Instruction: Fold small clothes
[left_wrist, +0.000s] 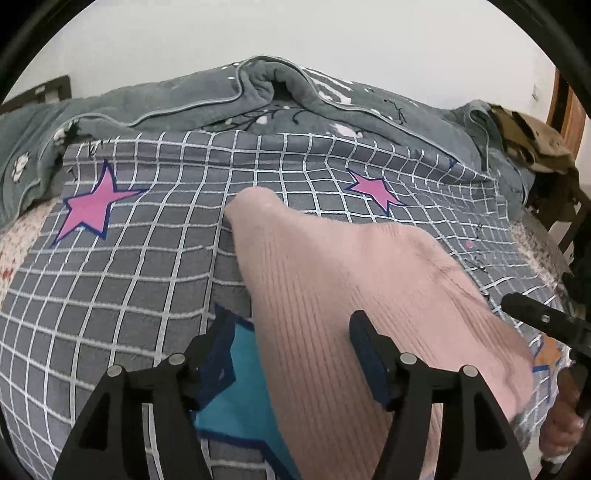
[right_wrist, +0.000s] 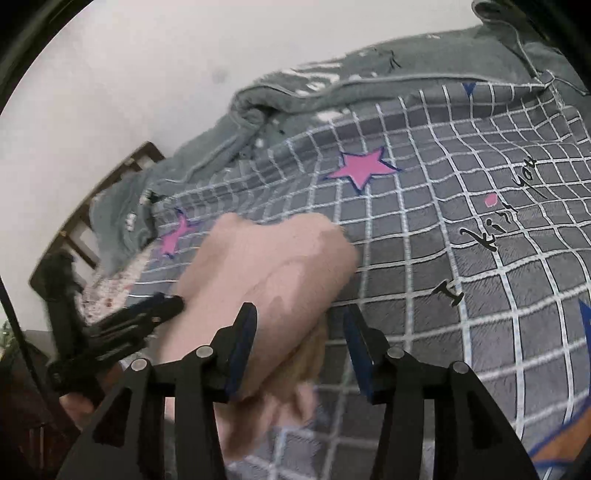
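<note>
Left black two-finger gripper (left_wrist: 291, 347), blue-padded: jaws spread wide, released, hovering over the ribbed pale-pink knit garment (left_wrist: 332, 280), right finger above the cloth, left finger above a teal star print. Right black gripper (right_wrist: 299, 343): likewise parted, clenching nothing, left pad touching or just beside the pink knit (right_wrist: 258, 273). Garment lying bunched, softly rounded, on a grey fleecy bedcover with white grid lines (left_wrist: 147, 258), pink stars (left_wrist: 92, 206). Beyond, a rumpled grey-green plush blanket (left_wrist: 221, 96).
</note>
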